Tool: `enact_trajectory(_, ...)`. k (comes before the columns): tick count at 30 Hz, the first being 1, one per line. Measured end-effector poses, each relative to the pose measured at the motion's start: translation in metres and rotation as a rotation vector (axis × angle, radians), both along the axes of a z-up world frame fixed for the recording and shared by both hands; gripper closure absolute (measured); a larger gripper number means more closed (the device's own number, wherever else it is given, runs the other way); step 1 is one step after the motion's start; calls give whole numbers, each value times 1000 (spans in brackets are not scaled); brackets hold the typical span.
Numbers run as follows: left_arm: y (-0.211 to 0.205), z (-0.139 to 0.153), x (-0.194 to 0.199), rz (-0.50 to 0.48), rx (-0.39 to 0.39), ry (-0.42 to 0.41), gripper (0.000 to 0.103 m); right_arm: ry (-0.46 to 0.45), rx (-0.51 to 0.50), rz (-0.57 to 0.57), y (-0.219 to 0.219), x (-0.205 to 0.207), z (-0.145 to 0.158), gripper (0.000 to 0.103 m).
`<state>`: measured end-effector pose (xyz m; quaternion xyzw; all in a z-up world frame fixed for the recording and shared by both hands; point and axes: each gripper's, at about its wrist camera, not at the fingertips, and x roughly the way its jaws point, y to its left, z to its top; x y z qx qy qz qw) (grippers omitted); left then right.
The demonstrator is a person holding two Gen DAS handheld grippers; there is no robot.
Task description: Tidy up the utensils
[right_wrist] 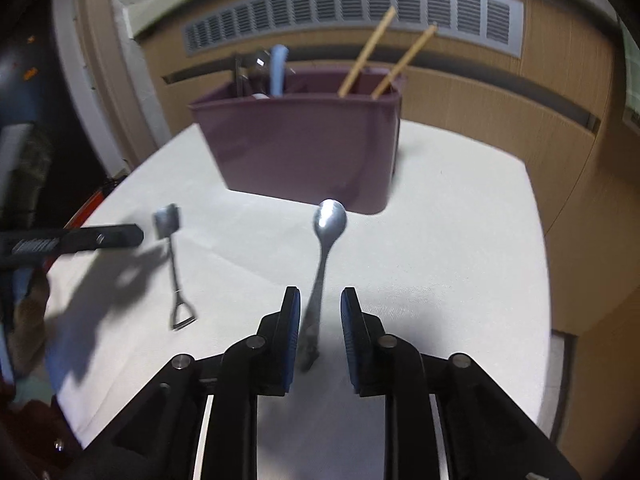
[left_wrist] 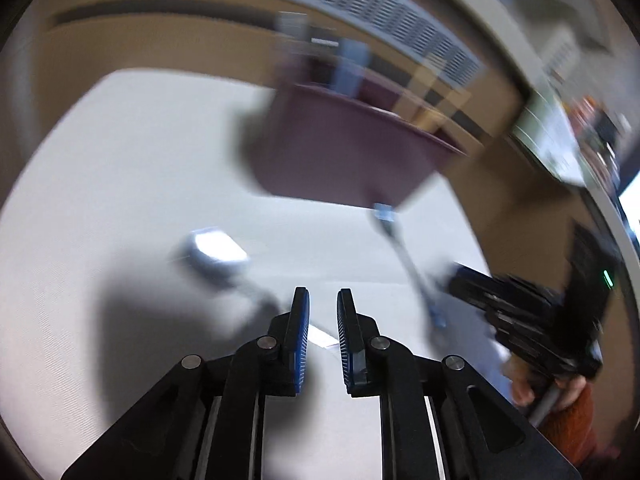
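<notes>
A purple utensil caddy [right_wrist: 304, 148] stands on the white table, holding two wooden chopsticks [right_wrist: 366, 54], a blue handle [right_wrist: 277, 70] and some metal utensils. A steel spoon [right_wrist: 324, 248] lies in front of it, its handle running between my right gripper's [right_wrist: 320, 312] open fingers. A small shovel-shaped spoon [right_wrist: 173, 264] lies to the left. My left gripper [left_wrist: 323, 316] is open and empty above the table; it shows as a black arm at the left of the right wrist view [right_wrist: 80, 240]. The left wrist view is blurred; the caddy [left_wrist: 344, 148] and both spoons show there.
The white table [right_wrist: 460, 240] is round-edged, with a wooden wall and a grey vent grille [right_wrist: 352, 8] behind it. The person's hand and the right gripper body [left_wrist: 532, 320] show at the right of the left wrist view.
</notes>
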<state>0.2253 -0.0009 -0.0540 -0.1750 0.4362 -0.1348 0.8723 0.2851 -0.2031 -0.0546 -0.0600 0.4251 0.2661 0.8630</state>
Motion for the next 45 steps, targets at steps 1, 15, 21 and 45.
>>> enact_trajectory(1, -20, -1, 7, -73, 25, -12, 88, 17, 14, -12, 0, 5, -2, 82)
enact_trajectory(15, 24, -26, -20, -143, 117, 111, 88, 67, -37, 19, 27, 26, -20, 78)
enact_trajectory(21, 64, -12, -33, -47, 155, 40, 77, -23, -101, 42, 48, 44, -23, 78)
enact_trajectory(45, -7, -23, 62, -346, 400, 11, 55, -47, -184, 7, 57, 52, -13, 78)
